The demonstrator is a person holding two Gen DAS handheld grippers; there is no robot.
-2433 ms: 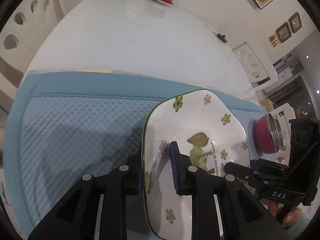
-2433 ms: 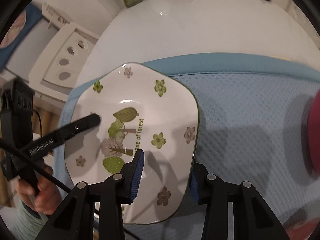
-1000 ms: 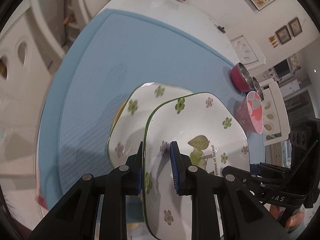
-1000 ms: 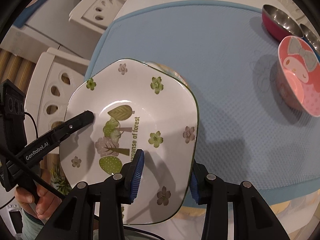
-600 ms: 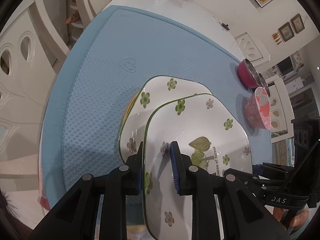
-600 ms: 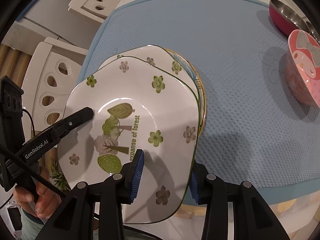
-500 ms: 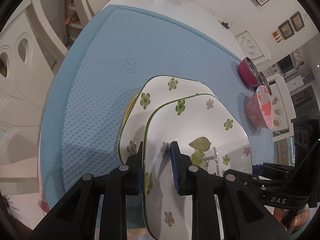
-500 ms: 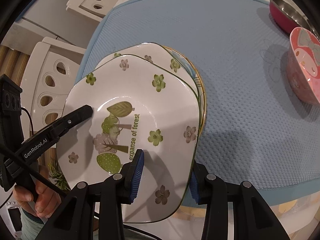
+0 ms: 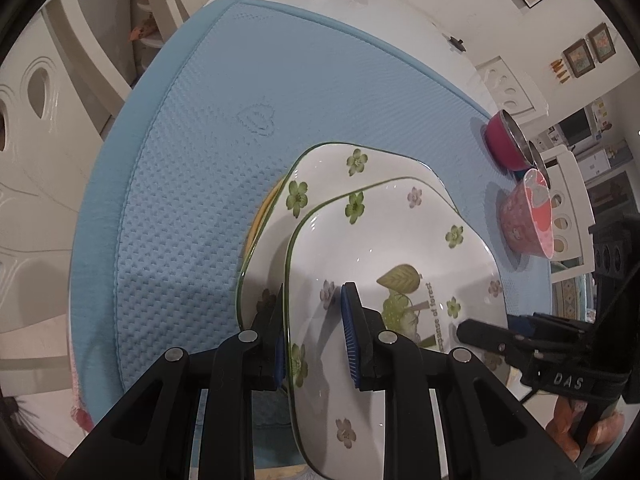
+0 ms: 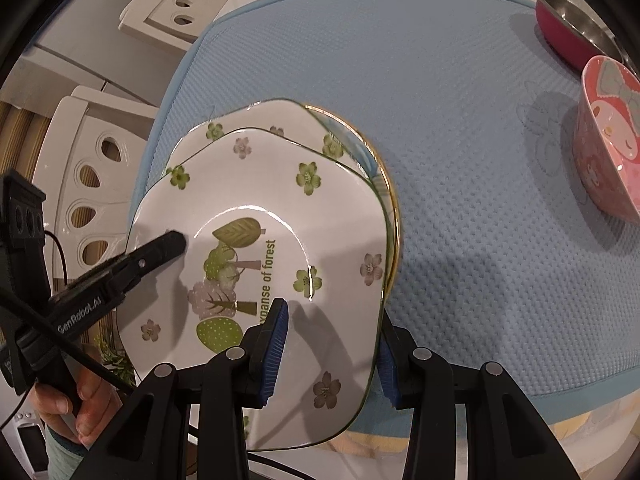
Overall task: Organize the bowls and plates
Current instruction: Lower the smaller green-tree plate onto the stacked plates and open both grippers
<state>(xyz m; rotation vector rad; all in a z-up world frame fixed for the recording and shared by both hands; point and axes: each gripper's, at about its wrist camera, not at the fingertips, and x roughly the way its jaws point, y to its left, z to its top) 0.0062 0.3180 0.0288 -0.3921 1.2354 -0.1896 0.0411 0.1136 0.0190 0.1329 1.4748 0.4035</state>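
Both tongs held 1 plate [image 10: 280,208]. Our left tongs [image 9: 314,328] pinched its left rim, and our right tongs [image 10: 328,344] pinched its right rim, with a pad above and a pad below. We held the plate just over a stack [image 10: 344,136] of plates on the blue mat [image 9: 192,168], but a bit nearer to us than the stack. To do this well, we had to keep it flat, slide it until the rims lined up, lower it slowly, and let go only when it sat down. 2 bowls [image 10: 608,136] waited far off.
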